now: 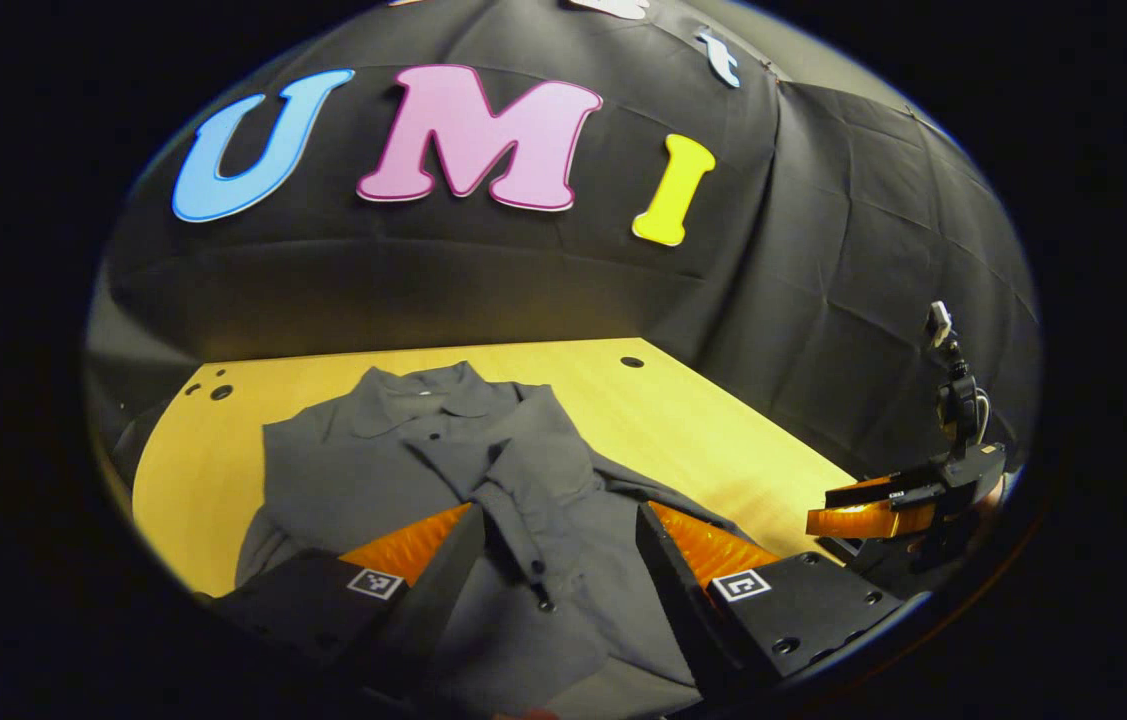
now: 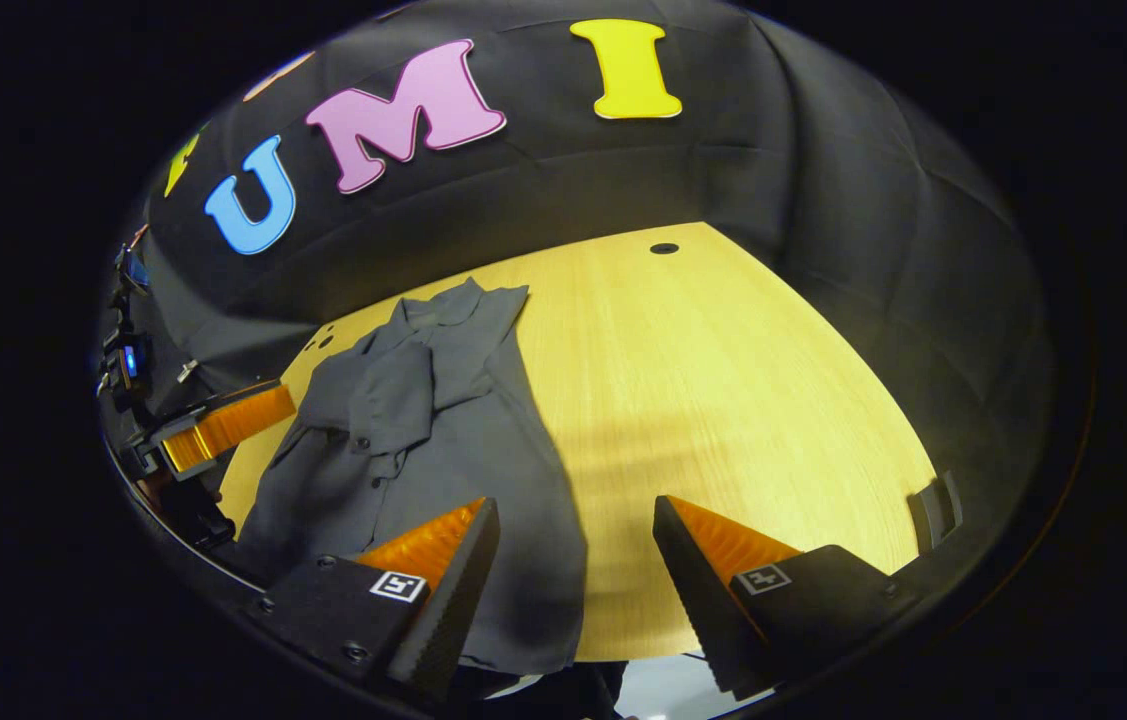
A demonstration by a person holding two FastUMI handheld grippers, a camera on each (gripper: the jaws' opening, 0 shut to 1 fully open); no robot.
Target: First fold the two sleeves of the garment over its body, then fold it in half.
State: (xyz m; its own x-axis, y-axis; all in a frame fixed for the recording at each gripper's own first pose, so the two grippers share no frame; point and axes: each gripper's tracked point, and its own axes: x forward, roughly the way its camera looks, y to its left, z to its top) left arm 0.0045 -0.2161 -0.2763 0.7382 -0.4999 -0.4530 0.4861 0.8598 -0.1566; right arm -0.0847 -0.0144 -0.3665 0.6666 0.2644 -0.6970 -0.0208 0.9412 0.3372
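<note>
Round holes [image 1: 632, 361] near far edge of light wooden table [image 1: 723, 430]; black cloth wall [image 1: 823, 250] behind. Grey shirt [image 1: 443, 470] flat on table, collar toward wall, one sleeve [image 1: 513, 490] folded across buttoned front, hem nearest cameras. Left gripper [image 1: 557, 560] spread apart above lower front, empty; right gripper [image 2: 573, 560] also spread, empty, above shirt's right edge and bare wood.

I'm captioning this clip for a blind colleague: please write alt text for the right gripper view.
A grey shirt lies flat on a wooden table, collar away from the camera, with one sleeve folded over its body. The right gripper hangs open above the shirt's near edge, holding nothing. The left gripper shows at the shirt's far side.
</note>
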